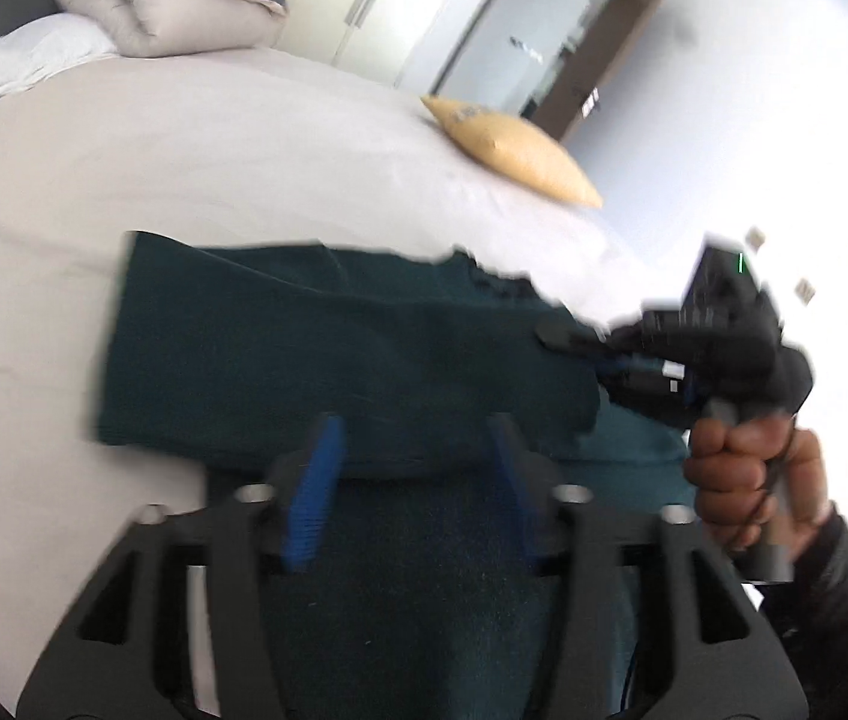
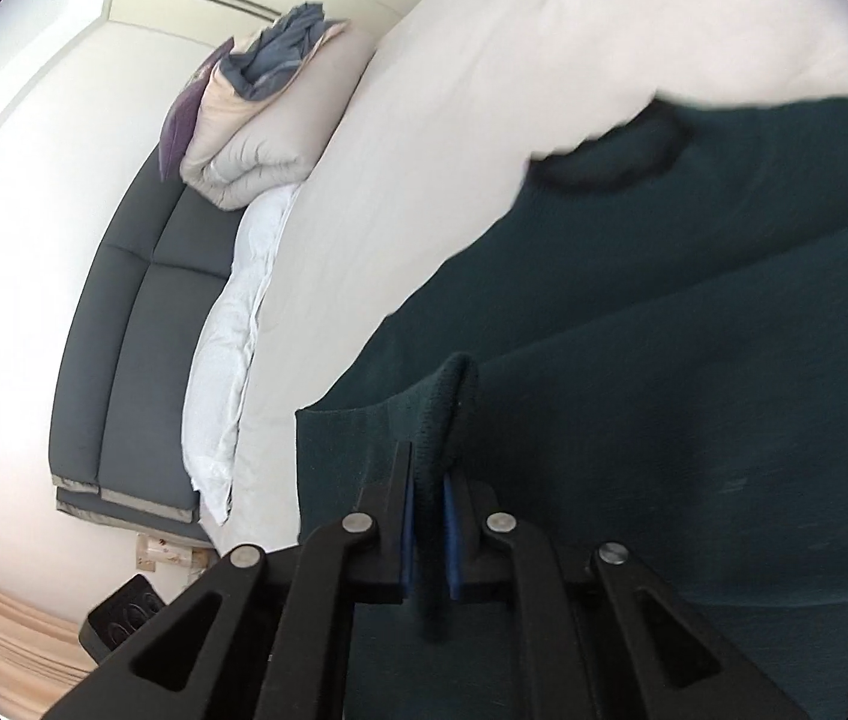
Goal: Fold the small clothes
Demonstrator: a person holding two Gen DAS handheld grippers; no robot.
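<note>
dark green garment (image 1: 327, 348) partly folded on the bed (image 1: 243, 150); right gripper (image 2: 428, 516) clenched on its edge, left gripper (image 1: 417, 480) released, more folds left.

Left claw (image 1: 417, 468): black plastic linkage arms with triangular cut-outs, silver pivot screws, ribbed blue pads on the fingers (image 1: 315, 492). Right claw (image 2: 427, 516): same black arms, silver screws, blue pads. Right hand (image 1: 742, 480) on a grey handle; dark glossy jacket sleeve (image 1: 844, 588).
</note>
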